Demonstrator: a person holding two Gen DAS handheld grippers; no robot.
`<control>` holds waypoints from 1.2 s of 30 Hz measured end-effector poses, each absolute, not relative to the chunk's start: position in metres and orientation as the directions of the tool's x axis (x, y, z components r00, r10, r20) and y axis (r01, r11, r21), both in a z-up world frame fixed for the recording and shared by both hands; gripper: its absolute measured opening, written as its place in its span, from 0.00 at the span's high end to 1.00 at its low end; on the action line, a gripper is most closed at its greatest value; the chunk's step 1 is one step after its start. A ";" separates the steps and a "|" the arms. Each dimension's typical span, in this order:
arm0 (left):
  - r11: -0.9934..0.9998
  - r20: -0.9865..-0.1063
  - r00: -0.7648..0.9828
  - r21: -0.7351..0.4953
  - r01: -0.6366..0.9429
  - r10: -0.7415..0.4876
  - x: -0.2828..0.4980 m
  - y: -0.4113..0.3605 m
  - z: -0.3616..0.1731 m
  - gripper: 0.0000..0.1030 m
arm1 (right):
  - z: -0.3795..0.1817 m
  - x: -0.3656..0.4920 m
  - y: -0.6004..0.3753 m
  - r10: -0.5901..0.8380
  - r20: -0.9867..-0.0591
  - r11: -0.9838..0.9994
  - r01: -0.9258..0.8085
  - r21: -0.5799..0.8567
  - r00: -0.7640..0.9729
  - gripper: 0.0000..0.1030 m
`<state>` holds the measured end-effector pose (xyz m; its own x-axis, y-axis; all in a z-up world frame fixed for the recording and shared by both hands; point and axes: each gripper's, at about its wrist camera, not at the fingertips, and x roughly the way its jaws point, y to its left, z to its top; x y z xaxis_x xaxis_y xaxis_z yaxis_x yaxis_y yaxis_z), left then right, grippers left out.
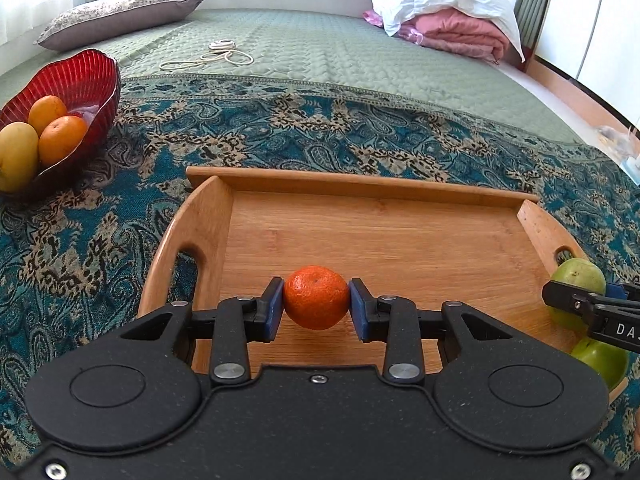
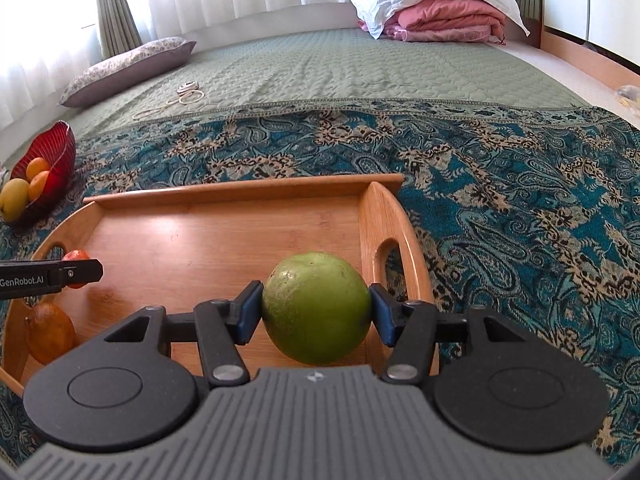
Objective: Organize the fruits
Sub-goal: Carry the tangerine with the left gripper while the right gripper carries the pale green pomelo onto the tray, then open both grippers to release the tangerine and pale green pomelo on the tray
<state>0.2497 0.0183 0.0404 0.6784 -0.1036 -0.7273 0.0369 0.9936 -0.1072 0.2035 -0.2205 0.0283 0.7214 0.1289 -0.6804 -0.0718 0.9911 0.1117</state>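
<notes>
A bed (image 1: pixel 320 44) under a green quilt, with a teal paisley throw (image 1: pixel 100 240) over its near part, carries everything. Nearest, the left gripper (image 1: pixel 316 308) has its jaws clamped on a tangerine (image 1: pixel 316 298) over the near-left of a wooden tray (image 1: pixel 360 220) lying on the throw. The right gripper (image 2: pixel 316 314) has its jaws gripping a green fruit (image 2: pixel 316 308) over the tray's right side, close to the handle cutout. A second green fruit (image 1: pixel 600 358) lies at the tray's near-right corner, and an orange (image 2: pixel 50 332) sits in its near-left corner. Further off to the left, a red bowl (image 1: pixel 86 80) on the throw holds two oranges and a yellow fruit (image 1: pixel 16 156). Beyond it lie a coiled cord (image 1: pixel 216 56), a pillow (image 1: pixel 116 14) and folded pink bedding (image 1: pixel 460 34) under a white cover.
</notes>
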 end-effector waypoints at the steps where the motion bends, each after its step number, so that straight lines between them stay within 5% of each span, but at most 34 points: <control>1: 0.994 -0.728 0.678 -0.105 0.036 -0.102 0.250 0.018 0.040 0.68 | 0.028 0.203 -0.220 0.127 -0.682 0.991 -0.071 0.110 0.720 0.41; 26: 0.997 -0.740 0.669 -0.075 0.024 -0.072 0.247 0.020 0.034 0.68 | 0.028 0.196 -0.218 0.127 -0.672 0.992 -0.086 0.094 0.730 0.38; 36: 0.995 -0.675 0.732 -0.084 0.047 -0.091 0.221 0.025 0.058 0.39 | 0.042 0.177 -0.221 0.129 -0.624 0.992 -0.105 0.075 0.771 0.21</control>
<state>0.2214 0.0251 0.0579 0.7323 -0.0913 -0.6749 0.0470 0.9954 -0.0836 0.1768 -0.2206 0.0425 0.7708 0.1288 -0.6239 -0.1047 0.9916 0.0754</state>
